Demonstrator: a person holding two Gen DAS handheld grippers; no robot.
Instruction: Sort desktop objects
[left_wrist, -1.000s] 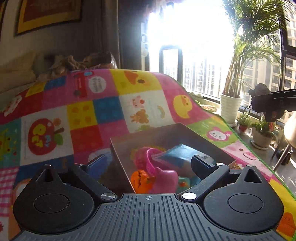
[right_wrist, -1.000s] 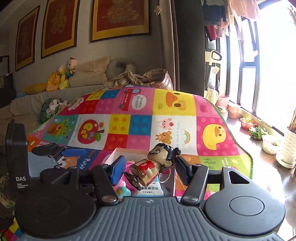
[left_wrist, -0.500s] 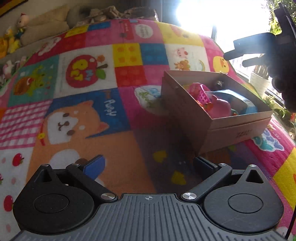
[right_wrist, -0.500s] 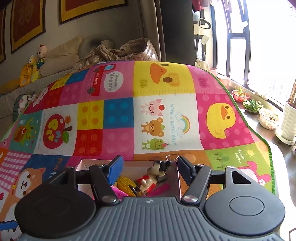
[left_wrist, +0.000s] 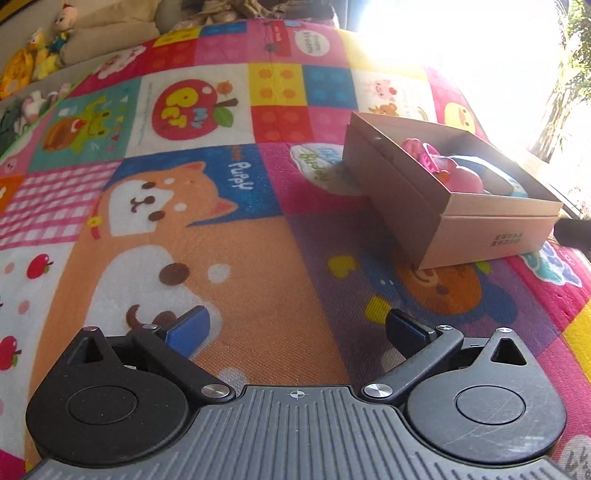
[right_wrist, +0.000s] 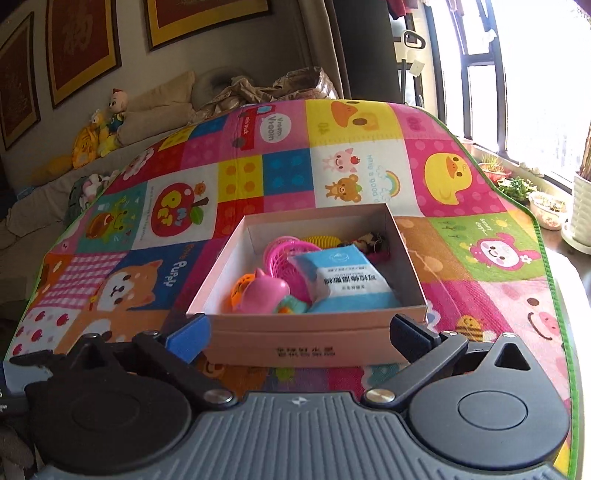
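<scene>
Cardboard box (right_wrist: 306, 336) sits on play mat (right_wrist: 480, 206), dead ahead of my right gripper (right_wrist: 299, 332), near wall just beyond fingertips. Right jaws opening, spread wide, nothing between them. Inside box: blue packet (right_wrist: 347, 273), pink basket (right_wrist: 284, 258), pink toy (right_wrist: 266, 291), small figurine (right_wrist: 369, 240) at far right corner. My left gripper (left_wrist: 295, 328) also wide open, empty, over bare mat; box (left_wrist: 480, 229) lies far right of it, long axis running near-right to far-left. Right hand nearer box. No loose items visible on mat; sorting looks nearly done.
</scene>
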